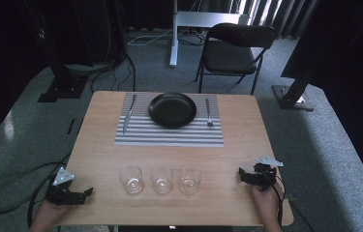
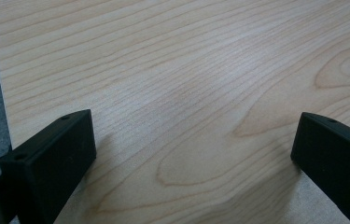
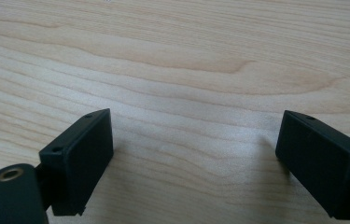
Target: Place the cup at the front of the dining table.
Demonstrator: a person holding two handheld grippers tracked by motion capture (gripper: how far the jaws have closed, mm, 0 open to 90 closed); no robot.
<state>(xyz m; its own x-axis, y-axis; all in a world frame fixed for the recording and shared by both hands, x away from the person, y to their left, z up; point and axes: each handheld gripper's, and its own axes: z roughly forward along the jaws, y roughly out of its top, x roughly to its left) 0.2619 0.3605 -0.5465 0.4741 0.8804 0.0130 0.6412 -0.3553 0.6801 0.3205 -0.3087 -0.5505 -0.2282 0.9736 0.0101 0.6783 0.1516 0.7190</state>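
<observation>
Left tongs (image 1: 90,191): spread wide, nothing between them; resting at the near left corner of the bench (image 1: 101,164), pointing right toward the glasses. In the left gripper view the tongs (image 2: 193,154) frame bare wood.
Right tongs (image 1: 241,173): spread too, holding nothing; at the near right edge, pointing left. The right gripper view shows the tongs (image 3: 193,149) over bare wood as well.
Glasses: three stand upright in a row near the front edge, between the two hands: left glass (image 1: 131,179), middle glass (image 1: 162,180), right glass (image 1: 189,180). They look empty and stand just apart from one another.
Place setting: black plate (image 1: 172,109) on a striped mat (image 1: 169,137), knife (image 1: 129,112) to its left, fork (image 1: 208,112) to its right, well beyond the glasses.
Step in hand: likely the start; both hands are parked, no glass touched.
Next move: probably a reach inward to the nearest glass, tongs kept wide to straddle it, closing gently on the wall, then a level lift toward the setting.
Risk: clear, smooth glass may slip or tip against its neighbour.
</observation>
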